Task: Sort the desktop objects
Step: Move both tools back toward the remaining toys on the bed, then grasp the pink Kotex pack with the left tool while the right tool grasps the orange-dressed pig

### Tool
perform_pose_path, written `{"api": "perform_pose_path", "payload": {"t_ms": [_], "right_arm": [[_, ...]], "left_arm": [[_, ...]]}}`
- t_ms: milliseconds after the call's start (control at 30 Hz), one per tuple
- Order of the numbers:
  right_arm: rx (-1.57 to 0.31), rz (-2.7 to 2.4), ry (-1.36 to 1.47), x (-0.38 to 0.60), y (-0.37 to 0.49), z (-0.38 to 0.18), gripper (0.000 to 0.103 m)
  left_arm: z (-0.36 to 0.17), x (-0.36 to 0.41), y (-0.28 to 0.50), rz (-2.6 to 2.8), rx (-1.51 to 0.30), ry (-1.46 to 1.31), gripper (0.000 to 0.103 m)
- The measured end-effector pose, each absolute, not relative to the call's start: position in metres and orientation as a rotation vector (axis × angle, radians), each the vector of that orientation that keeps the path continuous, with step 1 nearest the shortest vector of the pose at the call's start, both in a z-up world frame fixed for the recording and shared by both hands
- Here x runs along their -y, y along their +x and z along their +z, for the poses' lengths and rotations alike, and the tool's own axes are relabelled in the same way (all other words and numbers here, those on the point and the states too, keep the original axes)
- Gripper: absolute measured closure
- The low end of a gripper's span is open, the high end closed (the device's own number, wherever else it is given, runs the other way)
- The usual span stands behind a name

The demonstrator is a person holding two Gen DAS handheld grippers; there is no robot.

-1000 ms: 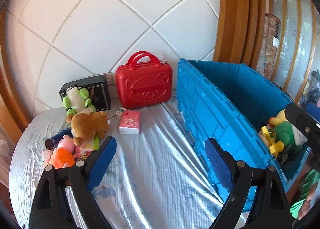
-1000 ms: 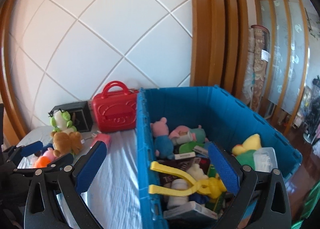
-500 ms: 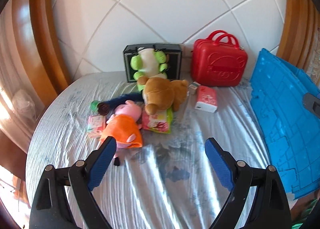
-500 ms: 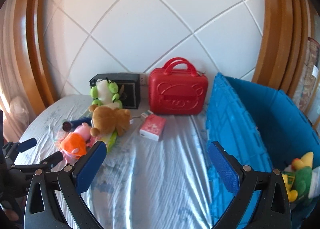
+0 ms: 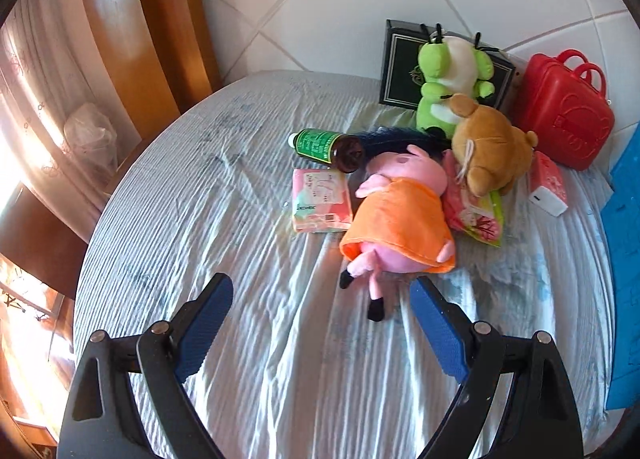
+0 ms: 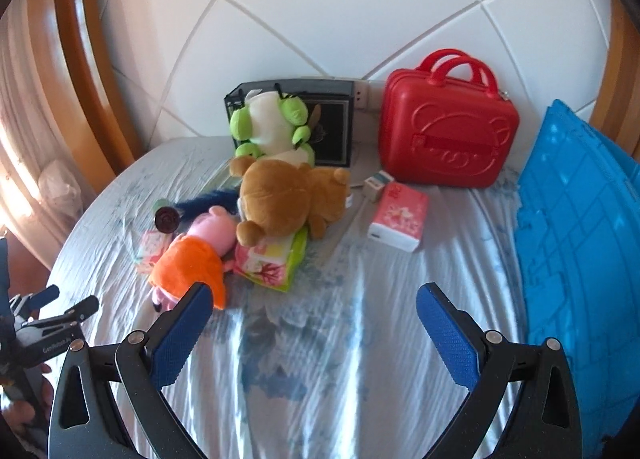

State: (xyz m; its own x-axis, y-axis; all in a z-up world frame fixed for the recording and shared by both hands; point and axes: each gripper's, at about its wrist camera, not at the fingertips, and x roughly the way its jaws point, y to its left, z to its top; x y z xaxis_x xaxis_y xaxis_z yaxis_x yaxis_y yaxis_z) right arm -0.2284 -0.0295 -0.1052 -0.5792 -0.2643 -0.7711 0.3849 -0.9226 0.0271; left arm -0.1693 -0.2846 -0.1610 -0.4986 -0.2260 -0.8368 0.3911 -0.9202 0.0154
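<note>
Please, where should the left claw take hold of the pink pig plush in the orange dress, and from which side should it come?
Probably the orange-dressed body of the pig plush, from above, with the left claw across its width. It lies flat, legs toward the claw; the body is its thickest soft part. Its head presses against the bottle and brown bear.

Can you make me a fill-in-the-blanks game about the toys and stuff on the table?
1. The pink pig plush wears a dress coloured ____.
2. The brown bear plush lies on top of a ____ pack.
3. The case with two handles is coloured ____.
4. Both hand-held grippers hold ____.

Missing words: orange; tissue; red; nothing
</note>
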Motion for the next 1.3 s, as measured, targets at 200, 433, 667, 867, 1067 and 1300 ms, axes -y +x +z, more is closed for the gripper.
{"api": "perform_pose_path", "payload": {"t_ms": [200, 433, 667, 867, 1067, 1300], "right_arm": [[-0.226, -2.411, 1.279, 0.106, -0.252, -0.143, 0.000], [-0.239, -2.352, 1.376, 0.179, -0.290, -0.186, 0.000], [-0.245, -2.317, 1.487, 0.209, -0.322, -0.225, 0.000], [-0.247, -2.279, 1.562, 0.221, -0.333, -0.249, 0.000], [-0.218, -2.193, 1.600, 0.245, -0.336, -0.266, 0.000], [-0.232, -2.162, 1.650, 0.263, -0.343, -0.286, 0.000]], "left_arm": [[-0.196, 0.328, -0.199, -2.413, -0.294, 1.397, 0.012], [-0.242, 0.354, -0.255, -2.423, -0.346, 1.483, 0.012], [-0.282, 0.356, -0.309, -2.424, -0.338, 1.585, 0.012], [-0.308, 0.362, -0.319, -2.415, -0.401, 1.622, 0.017], [-0.310, 0.383, -0.310, -2.393, -0.338, 1.605, 0.032], [-0.313, 0.396, -0.313, -2.383, -0.348, 1.611, 0.032]]}}
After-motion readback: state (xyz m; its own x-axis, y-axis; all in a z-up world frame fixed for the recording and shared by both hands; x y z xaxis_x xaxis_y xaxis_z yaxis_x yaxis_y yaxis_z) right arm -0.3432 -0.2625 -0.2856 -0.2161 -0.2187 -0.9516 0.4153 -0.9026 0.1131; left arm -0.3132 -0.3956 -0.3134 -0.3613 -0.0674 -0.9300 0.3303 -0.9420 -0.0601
